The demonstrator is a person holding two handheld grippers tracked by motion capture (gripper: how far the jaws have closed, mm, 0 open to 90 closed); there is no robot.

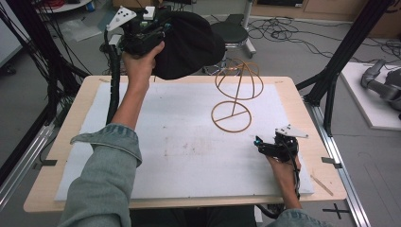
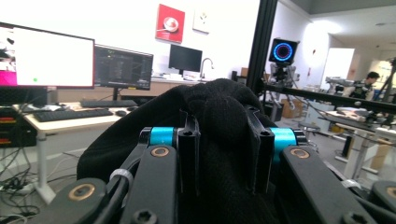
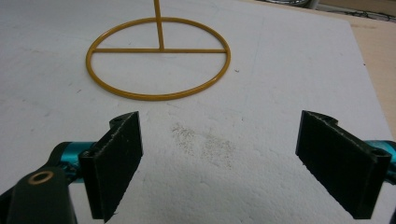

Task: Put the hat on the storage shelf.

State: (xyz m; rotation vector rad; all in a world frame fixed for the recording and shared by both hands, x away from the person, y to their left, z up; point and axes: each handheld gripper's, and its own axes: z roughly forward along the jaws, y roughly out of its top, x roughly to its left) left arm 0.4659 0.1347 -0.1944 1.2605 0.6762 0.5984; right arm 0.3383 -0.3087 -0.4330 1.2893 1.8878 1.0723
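Note:
A black cap (image 1: 191, 43) hangs in the air beyond the table's far edge, held by my left gripper (image 1: 158, 35), which is shut on its fabric. In the left gripper view the cap (image 2: 219, 107) bulges between the two black jaws of my left gripper (image 2: 223, 154). A yellow wire hat stand (image 1: 235, 97) rises from the white foam mat, its round base (image 3: 158, 56) lying flat. My right gripper (image 1: 265, 145) rests low at the front right of the mat. Its jaws stand wide apart with nothing between them, seen in the right gripper view (image 3: 233, 168).
The white foam mat (image 1: 165, 156) covers a wooden table (image 1: 309, 127). Black frame posts (image 1: 347, 42) stand at the right and left. A stool (image 1: 232, 32) and cables lie on the floor beyond the table. Desks with monitors (image 2: 123, 67) show behind the cap.

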